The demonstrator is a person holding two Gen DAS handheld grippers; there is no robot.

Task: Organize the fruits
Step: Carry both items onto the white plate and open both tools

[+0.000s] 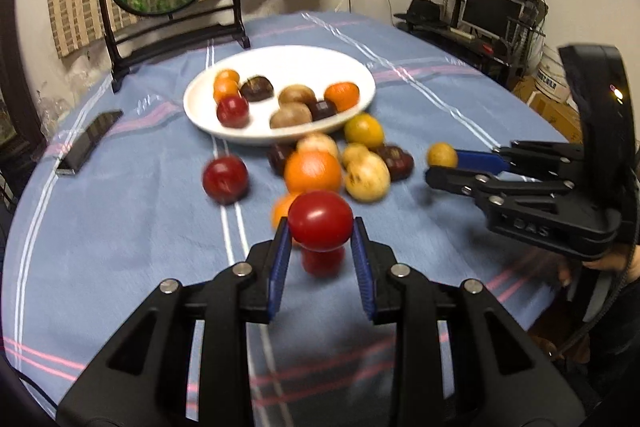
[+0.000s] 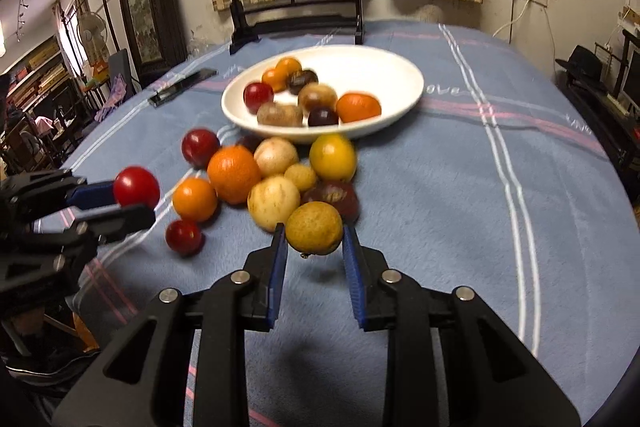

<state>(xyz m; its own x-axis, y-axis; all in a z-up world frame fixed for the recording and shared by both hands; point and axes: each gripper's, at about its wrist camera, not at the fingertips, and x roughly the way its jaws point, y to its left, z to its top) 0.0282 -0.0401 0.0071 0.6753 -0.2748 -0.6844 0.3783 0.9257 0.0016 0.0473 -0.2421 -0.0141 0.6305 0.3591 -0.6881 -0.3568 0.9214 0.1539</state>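
While both grippers are loaded above the tablecloth (image 2: 440, 187): left gripper (image 1: 320, 231) clamped on red fruit (image 1: 320, 221), right gripper (image 2: 314, 233) on yellow fruit (image 2: 314, 227). Round, smooth, prob. light & slippery; grip across widest pt. White plate (image 2: 400, 67) w/ fruit lies beyond.

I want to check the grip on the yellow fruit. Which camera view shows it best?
The right wrist view: the yellow fruit sits large and sharp between the right gripper pads, above the cloth. The left wrist view shows it only small and blurred at that gripper's tip, from the side.
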